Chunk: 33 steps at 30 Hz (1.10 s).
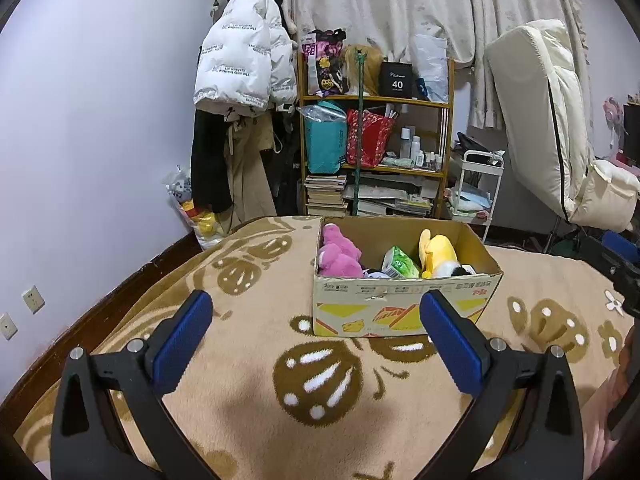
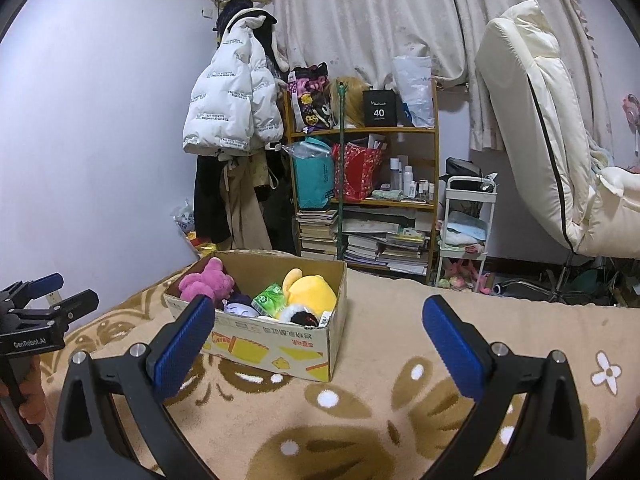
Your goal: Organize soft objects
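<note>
- So, I take the cardboard box (image 1: 404, 304) as my landmark: it sits on the bed's patterned blanket (image 1: 256, 364), ahead of both grippers.
- Inside the box I see a pink plush (image 1: 338, 254) at the left end, a yellow plush (image 1: 438, 254) toward the right, a green packet (image 1: 400, 264) between them, and something dark and white low at the front wall that I can't make out.
- My left gripper (image 1: 316, 332) hovers short of the box's front face, fingers spread wide, holding nothing.
- My right gripper (image 2: 318, 336) sits nearer the box's right-hand corner, fingers likewise spread and empty.
- In the right wrist view the left gripper shows at the far left edge, well apart from the box.
- As I judge it, the sorting looks mostly done: the soft things I can see are all in the box, and none lies on the blanket around it.
- What's left, if anything, is out of view; I can't tell whether more items wait behind me or beside the bed.
</note>
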Each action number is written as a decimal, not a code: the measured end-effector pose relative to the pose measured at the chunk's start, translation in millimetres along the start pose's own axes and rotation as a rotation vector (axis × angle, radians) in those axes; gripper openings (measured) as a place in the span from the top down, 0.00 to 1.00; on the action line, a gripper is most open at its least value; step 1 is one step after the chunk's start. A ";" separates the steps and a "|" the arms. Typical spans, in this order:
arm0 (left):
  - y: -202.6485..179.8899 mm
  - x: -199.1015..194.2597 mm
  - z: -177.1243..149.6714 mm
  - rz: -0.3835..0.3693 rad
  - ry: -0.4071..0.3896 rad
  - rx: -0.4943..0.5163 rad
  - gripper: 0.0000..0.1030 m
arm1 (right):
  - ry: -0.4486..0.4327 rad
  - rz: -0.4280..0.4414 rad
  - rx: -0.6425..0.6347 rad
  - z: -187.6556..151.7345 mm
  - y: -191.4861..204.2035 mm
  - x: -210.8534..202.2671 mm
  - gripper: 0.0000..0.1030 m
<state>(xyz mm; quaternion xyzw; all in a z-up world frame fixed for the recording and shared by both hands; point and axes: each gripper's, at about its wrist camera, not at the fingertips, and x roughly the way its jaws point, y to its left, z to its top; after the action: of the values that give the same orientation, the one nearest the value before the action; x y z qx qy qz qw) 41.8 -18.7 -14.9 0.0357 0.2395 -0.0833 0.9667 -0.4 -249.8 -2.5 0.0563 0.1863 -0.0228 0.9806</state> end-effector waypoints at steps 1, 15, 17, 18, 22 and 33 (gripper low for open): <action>-0.1 -0.7 0.4 -0.003 -0.002 0.000 0.01 | 0.002 0.002 -0.001 -0.9 -0.5 0.1 0.00; -3.0 -10.8 1.9 -0.001 -0.032 0.014 0.01 | 0.009 0.006 -0.003 -7.8 -2.3 9.6 0.00; -3.1 -11.2 2.3 0.001 -0.032 0.014 0.01 | 0.006 0.006 -0.002 -8.1 -2.9 11.3 0.00; -3.0 -11.1 2.2 0.000 -0.031 0.014 0.01 | 0.008 0.007 -0.003 -7.9 -3.4 10.6 0.00; -2.9 -12.9 2.4 0.004 -0.027 0.013 0.01 | 0.011 0.008 -0.003 -7.9 -4.7 9.3 0.00; 2.0 -7.8 3.9 0.001 -0.007 0.011 0.01 | 0.010 0.009 0.002 -12.7 -7.3 9.0 0.00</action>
<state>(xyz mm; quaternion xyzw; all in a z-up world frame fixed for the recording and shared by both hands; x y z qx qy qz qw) 37.2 -16.1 -7.8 0.0409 0.2358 -0.0845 0.9673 2.9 -255.8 -18.3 0.0581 0.1909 -0.0184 0.9797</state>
